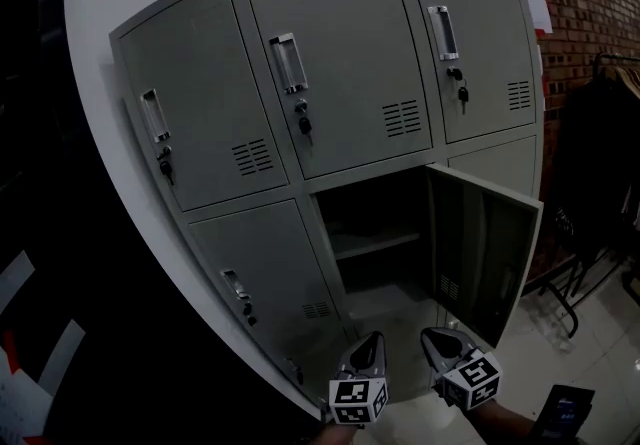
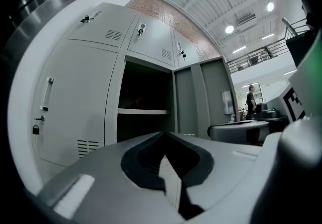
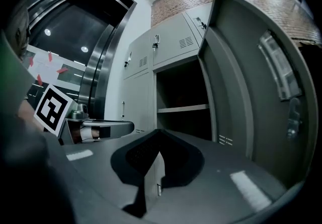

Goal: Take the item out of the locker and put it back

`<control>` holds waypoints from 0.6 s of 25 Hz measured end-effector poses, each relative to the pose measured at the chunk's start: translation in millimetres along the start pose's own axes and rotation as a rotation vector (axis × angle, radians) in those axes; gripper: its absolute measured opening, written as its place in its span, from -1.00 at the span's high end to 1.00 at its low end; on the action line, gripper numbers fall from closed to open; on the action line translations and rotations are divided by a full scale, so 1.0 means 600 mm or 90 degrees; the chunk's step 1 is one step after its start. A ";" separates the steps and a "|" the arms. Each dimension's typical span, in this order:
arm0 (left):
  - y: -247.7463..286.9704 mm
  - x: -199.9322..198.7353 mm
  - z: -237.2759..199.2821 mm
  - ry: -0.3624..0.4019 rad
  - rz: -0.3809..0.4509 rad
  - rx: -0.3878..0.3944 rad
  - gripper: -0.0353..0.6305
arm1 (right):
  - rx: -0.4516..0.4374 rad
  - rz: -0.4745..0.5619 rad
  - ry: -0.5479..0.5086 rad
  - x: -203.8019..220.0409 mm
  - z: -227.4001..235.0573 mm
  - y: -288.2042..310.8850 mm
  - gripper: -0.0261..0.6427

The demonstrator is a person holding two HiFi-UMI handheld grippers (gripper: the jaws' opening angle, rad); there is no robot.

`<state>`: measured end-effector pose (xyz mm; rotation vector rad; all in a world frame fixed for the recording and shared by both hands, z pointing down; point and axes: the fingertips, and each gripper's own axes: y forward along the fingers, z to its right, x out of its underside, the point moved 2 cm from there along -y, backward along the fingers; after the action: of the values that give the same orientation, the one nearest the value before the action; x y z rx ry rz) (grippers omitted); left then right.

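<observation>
Closed and empty, left tool (image 1: 374,340) and right tool (image 1: 433,334) face the grey steel locker (image 1: 375,244) ahead (item unseen; handling unjudgeable).

A grey metal locker bank (image 1: 340,63) stands straight ahead of the left gripper (image 1: 372,343) and the right gripper (image 1: 436,337). The lower compartment facing their tips is open, its door (image 1: 485,253) swung out just beyond the right gripper. One shelf (image 1: 375,244) crosses it above the tips. The inside is dark, so whether anything lies on the shelf or the compartment floor (image 1: 395,308) cannot be told. Pale floor tiles (image 1: 600,333) spread to the right gripper's right.
</observation>
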<state>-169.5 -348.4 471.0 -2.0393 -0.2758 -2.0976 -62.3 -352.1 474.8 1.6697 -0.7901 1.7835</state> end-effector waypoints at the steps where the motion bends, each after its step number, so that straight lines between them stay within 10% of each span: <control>1: 0.013 -0.001 -0.012 0.000 0.000 0.006 0.90 | 0.007 0.001 0.001 -0.001 0.004 0.015 0.95; 15: 0.168 -0.033 -0.094 0.025 0.012 0.007 0.90 | 0.025 0.005 -0.007 -0.038 0.094 0.165 0.95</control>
<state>-195.8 -460.5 448.9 -1.9854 -0.2595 -2.1175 -97.5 -460.4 450.6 1.7054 -0.7727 1.8075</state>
